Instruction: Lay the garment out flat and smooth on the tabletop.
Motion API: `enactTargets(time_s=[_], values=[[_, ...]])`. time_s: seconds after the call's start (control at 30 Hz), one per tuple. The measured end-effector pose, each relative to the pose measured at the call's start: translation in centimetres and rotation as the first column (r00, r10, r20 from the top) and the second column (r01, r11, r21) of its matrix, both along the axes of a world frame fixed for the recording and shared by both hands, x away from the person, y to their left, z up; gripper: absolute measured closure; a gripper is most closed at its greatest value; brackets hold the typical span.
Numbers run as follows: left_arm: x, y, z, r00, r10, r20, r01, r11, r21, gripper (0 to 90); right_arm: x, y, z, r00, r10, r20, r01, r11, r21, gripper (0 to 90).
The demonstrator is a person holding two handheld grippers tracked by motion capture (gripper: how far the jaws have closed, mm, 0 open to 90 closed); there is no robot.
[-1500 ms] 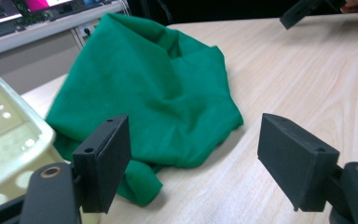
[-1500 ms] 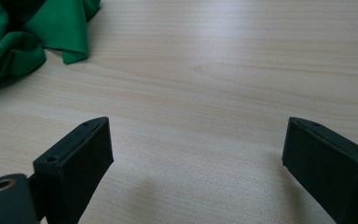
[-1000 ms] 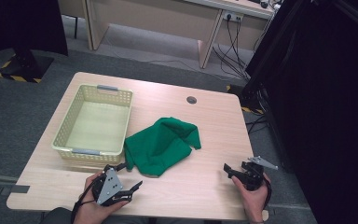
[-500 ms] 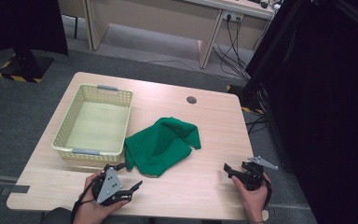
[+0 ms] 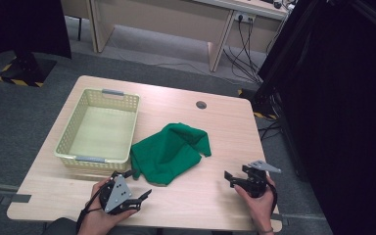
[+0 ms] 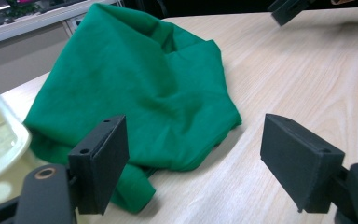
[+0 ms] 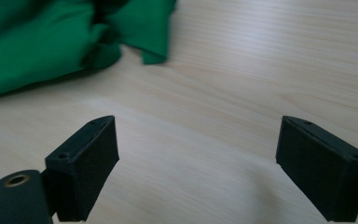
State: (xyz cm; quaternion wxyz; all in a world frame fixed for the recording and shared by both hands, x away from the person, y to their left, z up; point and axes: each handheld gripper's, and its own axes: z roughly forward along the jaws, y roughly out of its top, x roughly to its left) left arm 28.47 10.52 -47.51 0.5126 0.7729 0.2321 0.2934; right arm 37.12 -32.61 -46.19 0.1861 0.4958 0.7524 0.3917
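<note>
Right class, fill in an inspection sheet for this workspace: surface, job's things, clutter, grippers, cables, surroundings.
Surface: wooden table, round cable hole near the far edge.
Job's things: crumpled green cloth mid-table; empty basket to its left, touching it.
Clutter: nothing seen.
Grippers: left gripper open, near the cloth's near corner; right gripper open, its jaws just closing a little, nothing between them, over bare wood.
Cables: wires hanging behind the far desk.
Surroundings: grey carpet, black curtain.

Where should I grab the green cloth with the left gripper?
Probably the loose corner of the green cloth nearest the open left gripper, coming in low from the near table edge: it sticks out from the crumpled heap beside the basket, so one layer pinches cleanly.
</note>
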Motion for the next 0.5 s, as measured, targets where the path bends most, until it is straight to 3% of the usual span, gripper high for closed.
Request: enactTargets(time_s=[0.1,0.2,0.33,0.5], values=[[0.3,-0.5,0.2,1.0,-0.007,0.002,0.007,1.0,0.007,23.0,-0.1,2.2,0.3,0.9956,0.094,-0.001,-0.094,0.995,-0.016,15.2],[0.6,-0.9,0.5,0.9999,-0.014,0.005,0.014,0.9998,0.014,22.8,-0.1,4.6,0.8,0.982,0.189,0.006,-0.188,0.982,-0.029,18.9],[0.9,-1.1,0.6,0.9997,-0.021,0.009,0.021,0.9995,0.023,22.6,-0.1,7.6,1.1,0.9532,0.302,0.007,-0.301,0.952,-0.058,24.5],[1.2,-1.2,0.6,0.9997,-0.021,0.008,0.021,0.9993,0.031,22.2,-0.2,11.0,1.2,0.9064,0.422,-0.004,-0.42,0.901,-0.104,32.1]])
